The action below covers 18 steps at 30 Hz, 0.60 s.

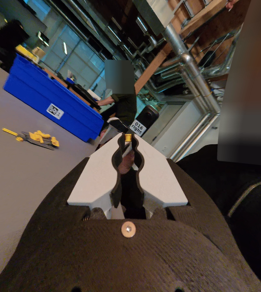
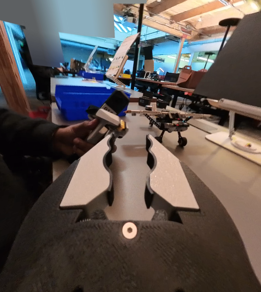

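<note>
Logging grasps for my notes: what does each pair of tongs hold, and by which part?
Left tongs: a small yellow cylindrical piece, pinched across its sides at the very tips. Right tongs: nothing, fingers apart.

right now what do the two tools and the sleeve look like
Each tool has two pale grey wedge fingers lined with wavy black pads, on a textured black body with a silver screw. The left tool carries a black camera and a white label. The sleeve is dark.
</note>
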Motion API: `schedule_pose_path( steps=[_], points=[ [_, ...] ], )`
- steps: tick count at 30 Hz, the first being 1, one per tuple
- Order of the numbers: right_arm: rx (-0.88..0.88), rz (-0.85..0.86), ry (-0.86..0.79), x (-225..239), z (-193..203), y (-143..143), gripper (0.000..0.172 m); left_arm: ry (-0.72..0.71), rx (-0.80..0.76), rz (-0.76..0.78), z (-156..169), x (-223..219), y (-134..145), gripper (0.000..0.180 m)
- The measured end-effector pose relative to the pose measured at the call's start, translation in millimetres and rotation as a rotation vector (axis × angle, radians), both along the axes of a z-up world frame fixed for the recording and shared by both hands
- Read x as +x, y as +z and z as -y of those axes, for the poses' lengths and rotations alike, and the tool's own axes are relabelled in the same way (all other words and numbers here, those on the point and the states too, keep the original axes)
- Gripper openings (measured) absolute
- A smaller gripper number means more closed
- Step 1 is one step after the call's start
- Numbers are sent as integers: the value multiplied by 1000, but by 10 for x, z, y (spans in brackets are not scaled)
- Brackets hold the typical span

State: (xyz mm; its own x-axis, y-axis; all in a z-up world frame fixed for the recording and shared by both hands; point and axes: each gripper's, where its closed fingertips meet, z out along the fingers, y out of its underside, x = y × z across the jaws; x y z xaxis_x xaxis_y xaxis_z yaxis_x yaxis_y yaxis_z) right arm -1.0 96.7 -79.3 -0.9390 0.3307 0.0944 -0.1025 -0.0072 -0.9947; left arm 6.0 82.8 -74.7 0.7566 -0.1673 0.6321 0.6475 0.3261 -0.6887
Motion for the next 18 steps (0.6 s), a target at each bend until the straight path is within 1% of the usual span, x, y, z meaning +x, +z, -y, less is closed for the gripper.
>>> schedule_pose_path(
  steps=[3, 5, 9, 11, 13, 15, 18],
  points=[
    [84, -159, -35, 124, 143, -48, 38, -96, 25, 72, -43, 55, -25, 3],
    [118, -215, -59, 154, 197, -66, 36, -136, 12, 89, -80, 94, -53, 4],
    [129, -324, -122, 155, 196, -28, 28, -142, -1, 88, -92, 111, -71, 4],
    [120, -404, -167, 153, 172, 10, 18, -150, -3, 98, -100, 112, -84, 4],
    [117, -493, -195, 173, 171, 23, 14, -155, -2, 100, -107, 118, -81, 4],
    [129, -567, -218, 199, 194, 4, 6, -147, -6, 97, -106, 112, -85, 4],
    [130, -624, -249, 202, 198, -4, 6, -142, -8, 94, -100, 109, -87, 4]
  ],
)
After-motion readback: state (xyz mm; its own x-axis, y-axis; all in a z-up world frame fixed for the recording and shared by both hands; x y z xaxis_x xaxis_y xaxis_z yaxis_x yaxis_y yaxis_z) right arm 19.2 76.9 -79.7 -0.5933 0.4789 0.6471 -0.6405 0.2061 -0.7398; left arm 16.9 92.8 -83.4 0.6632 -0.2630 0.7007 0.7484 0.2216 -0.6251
